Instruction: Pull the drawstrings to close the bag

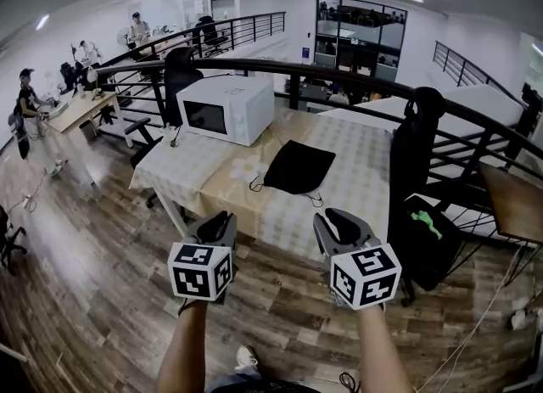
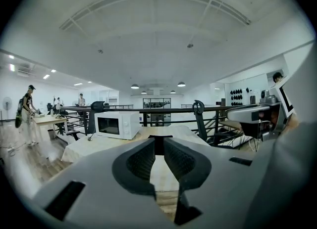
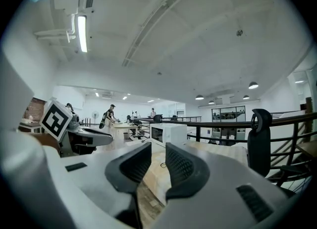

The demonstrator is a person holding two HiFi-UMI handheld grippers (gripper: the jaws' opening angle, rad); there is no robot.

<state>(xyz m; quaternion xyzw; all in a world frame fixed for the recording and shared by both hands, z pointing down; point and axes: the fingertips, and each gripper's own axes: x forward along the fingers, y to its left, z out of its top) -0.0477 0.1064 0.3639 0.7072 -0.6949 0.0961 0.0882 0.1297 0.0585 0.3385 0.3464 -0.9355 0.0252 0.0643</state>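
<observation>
A flat black drawstring bag [image 1: 297, 168] lies on the cloth-covered table [image 1: 365, 181], with thin cords trailing at its near-left corner [image 1: 254, 186] and its near side [image 1: 316, 200]. Both grippers hover short of the table's near edge, well apart from the bag. My left gripper [image 1: 217, 224] stands to the bag's near left, and my right gripper [image 1: 338, 221] to its near right. In the left gripper view the jaws [image 2: 157, 149] stand slightly apart with nothing between them. The right gripper's jaws [image 3: 158, 162] also show a narrow empty gap.
A white microwave [image 1: 227, 109] sits on the table's far left corner. A black chair [image 1: 417, 141] stands at the table's right side, with a dark bag [image 1: 428, 243] hanging low beside it. A black railing [image 1: 339, 73] runs behind. People work at desks at far left [image 1: 76, 107].
</observation>
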